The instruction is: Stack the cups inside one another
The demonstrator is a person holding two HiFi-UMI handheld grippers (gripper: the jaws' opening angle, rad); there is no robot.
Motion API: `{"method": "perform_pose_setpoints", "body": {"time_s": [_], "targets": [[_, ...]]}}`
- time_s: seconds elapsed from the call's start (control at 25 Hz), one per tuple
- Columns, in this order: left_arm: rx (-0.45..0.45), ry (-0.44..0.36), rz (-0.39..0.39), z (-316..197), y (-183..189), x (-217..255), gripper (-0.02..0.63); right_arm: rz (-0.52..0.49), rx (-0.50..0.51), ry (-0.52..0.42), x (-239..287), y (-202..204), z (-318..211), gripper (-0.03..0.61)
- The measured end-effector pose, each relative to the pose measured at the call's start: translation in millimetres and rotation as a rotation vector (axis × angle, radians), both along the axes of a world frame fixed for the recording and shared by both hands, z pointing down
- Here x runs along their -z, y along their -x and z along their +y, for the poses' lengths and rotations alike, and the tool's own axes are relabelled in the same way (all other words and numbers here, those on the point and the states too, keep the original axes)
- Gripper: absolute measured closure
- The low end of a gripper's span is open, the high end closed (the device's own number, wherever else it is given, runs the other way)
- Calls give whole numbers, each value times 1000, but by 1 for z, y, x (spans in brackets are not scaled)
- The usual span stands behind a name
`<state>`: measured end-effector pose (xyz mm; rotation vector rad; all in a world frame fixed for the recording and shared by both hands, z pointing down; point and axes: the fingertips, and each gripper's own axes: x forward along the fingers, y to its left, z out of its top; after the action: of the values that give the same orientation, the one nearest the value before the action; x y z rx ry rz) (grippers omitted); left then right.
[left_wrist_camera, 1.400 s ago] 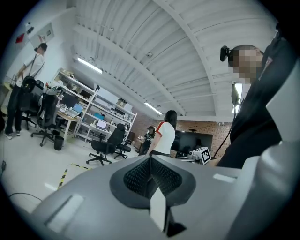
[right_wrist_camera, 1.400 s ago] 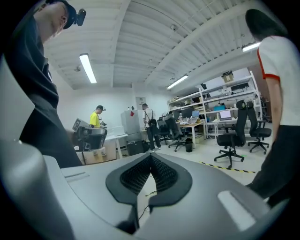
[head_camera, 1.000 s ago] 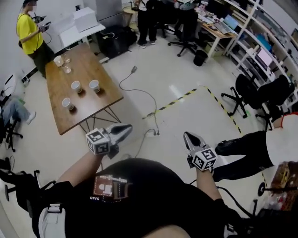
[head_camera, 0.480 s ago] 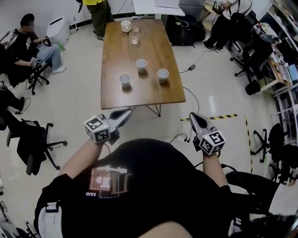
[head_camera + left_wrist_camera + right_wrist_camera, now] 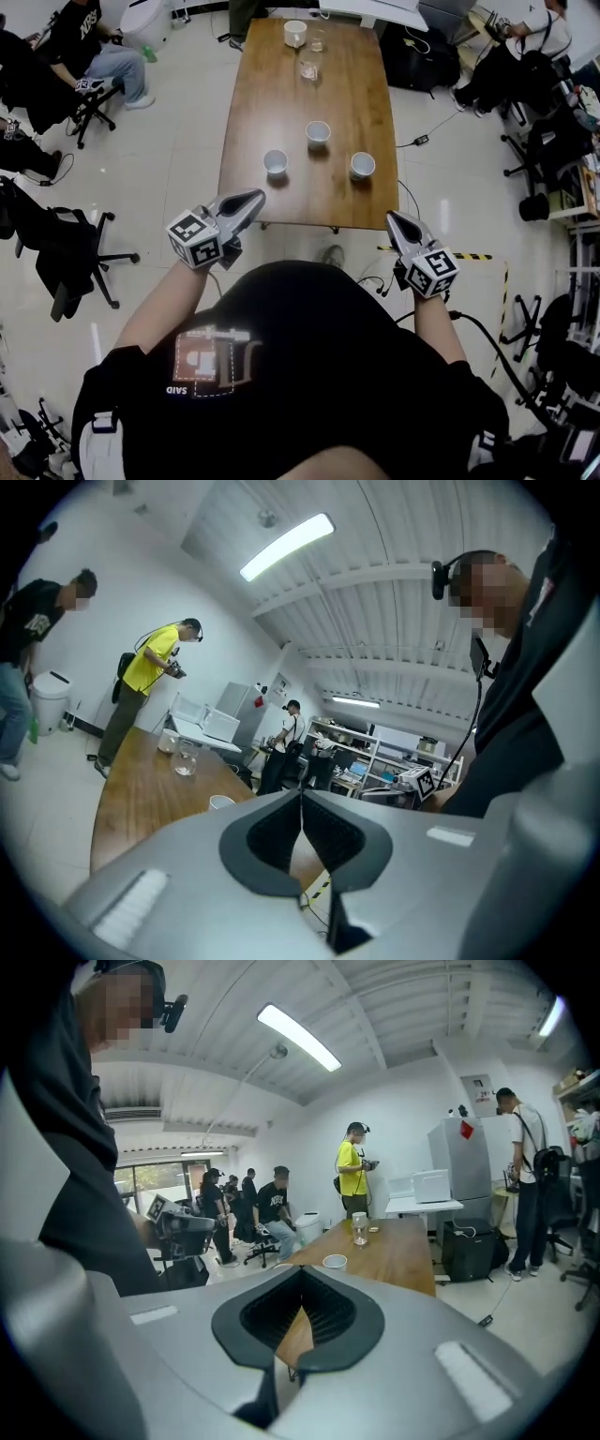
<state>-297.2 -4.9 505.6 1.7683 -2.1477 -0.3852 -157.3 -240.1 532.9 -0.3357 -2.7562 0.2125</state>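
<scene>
Three white paper cups stand apart on the wooden table (image 5: 281,202): one at the left (image 5: 276,162), one in the middle further back (image 5: 318,133), one at the right (image 5: 362,165). My left gripper (image 5: 251,199) is held off the table's near left edge, shut and empty. My right gripper (image 5: 394,221) hangs off the near right corner, also shut with nothing in it. In the left gripper view a cup (image 5: 221,802) shows just past the closed jaws. Beyond the closed jaws in the right gripper view sits a cup (image 5: 334,1261).
At the table's far end stand a clear glass (image 5: 308,69), a second glass (image 5: 317,40) and a white container (image 5: 295,33). Office chairs (image 5: 70,258) and seated people (image 5: 94,56) are at the left, more chairs (image 5: 539,159) at the right. Cables and striped tape (image 5: 473,255) lie on the floor.
The view has swung round: the table, earlier far off at the upper left, is now straight ahead and closer. Both grippers stay shut in front of the body.
</scene>
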Motion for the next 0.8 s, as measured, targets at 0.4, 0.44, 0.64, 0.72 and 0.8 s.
{"method": "perform_pose_setpoints", "body": {"time_s": [0.4,0.44,0.64,0.72,0.8], "targets": [[261,81,6,-55,46,0,604,-8,299,14,-17,108,-65,565],[267,85,11,-60,47,-2,604,-3,306,19,-21,113,-70,565],[217,117,22,-75,51,-18,603,23,296,34,-37,120,-79,564],[183,118,40,-78,58,-27,603,46,262,35,-45,117,-79,564],[147,115,49,-77,66,-37,600,68,228,34,-51,117,-74,563]]}}
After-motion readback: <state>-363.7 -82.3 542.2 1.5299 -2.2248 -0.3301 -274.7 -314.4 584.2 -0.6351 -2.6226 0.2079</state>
